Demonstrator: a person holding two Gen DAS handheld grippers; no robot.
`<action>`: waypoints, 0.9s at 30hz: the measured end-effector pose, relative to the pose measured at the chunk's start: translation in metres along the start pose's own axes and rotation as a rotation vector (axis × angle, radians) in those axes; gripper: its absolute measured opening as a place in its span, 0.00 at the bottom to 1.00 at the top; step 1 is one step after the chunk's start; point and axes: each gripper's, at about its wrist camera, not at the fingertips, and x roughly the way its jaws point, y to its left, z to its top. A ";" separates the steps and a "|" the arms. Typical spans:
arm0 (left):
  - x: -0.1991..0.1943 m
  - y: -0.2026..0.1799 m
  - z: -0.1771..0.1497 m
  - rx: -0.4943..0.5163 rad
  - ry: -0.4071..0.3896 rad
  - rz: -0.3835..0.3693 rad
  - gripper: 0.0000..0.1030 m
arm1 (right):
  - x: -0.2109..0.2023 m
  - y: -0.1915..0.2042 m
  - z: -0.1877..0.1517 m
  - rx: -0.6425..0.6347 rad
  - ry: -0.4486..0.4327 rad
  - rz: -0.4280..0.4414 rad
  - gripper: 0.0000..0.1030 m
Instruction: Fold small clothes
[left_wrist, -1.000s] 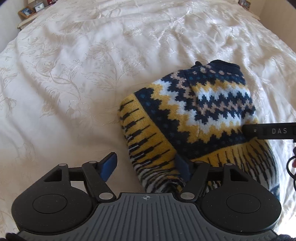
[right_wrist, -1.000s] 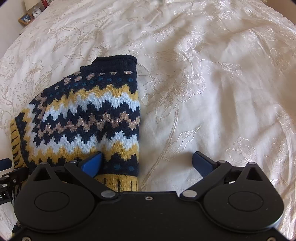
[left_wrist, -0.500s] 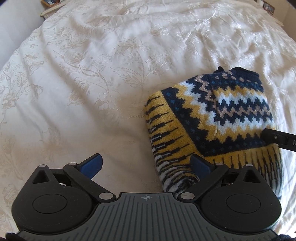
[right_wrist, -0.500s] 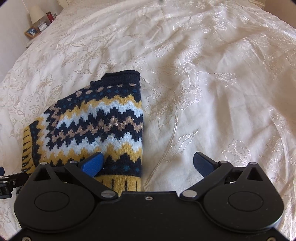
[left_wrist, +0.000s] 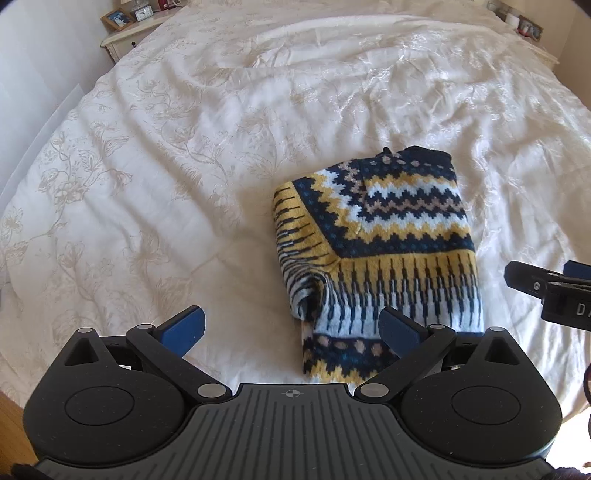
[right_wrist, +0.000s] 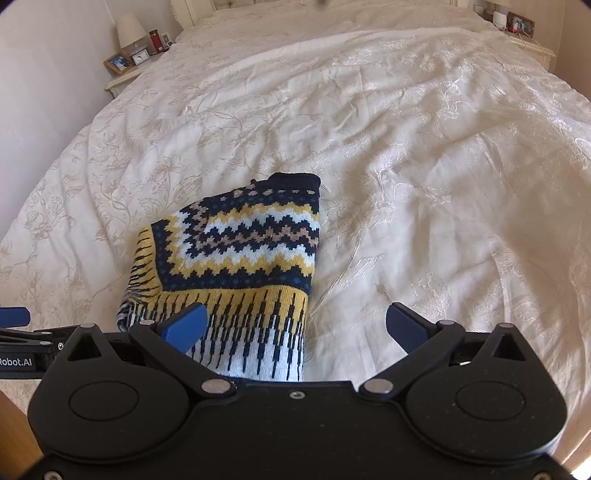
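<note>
While the little folded sweater (left_wrist: 376, 254) lies flat on the white bed cover (left_wrist: 184, 166), both grippers hang just above it with nothing in them. The left gripper (left_wrist: 291, 328) has its blue fingers spread wide, and so does the right gripper (right_wrist: 295, 326).

A wide bed (left_wrist: 221, 155) fills both views, spread with a cream bedspread (right_wrist: 424, 155) woven with a pale floral pattern and creased into soft ridges and shallow folds, most of them toward the far end. One thing lies directly on it: a folded knit sweater (left_wrist: 376, 236) in navy, yellow, white and tan zigzag bands, resting flat near the near edge, right of centre in the left wrist view. Its dark collar points toward the far end, and its striped hem lies nearest.
</note>
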 end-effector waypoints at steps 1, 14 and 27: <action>-0.006 -0.002 -0.004 -0.003 -0.005 -0.004 0.98 | -0.006 0.002 -0.002 -0.015 -0.009 0.000 0.99; -0.057 -0.030 -0.029 0.023 -0.066 0.096 0.98 | -0.066 0.013 -0.019 -0.100 -0.109 0.022 0.99; -0.065 -0.031 -0.039 -0.045 0.010 0.078 0.98 | -0.085 0.009 -0.029 -0.100 -0.093 -0.032 0.99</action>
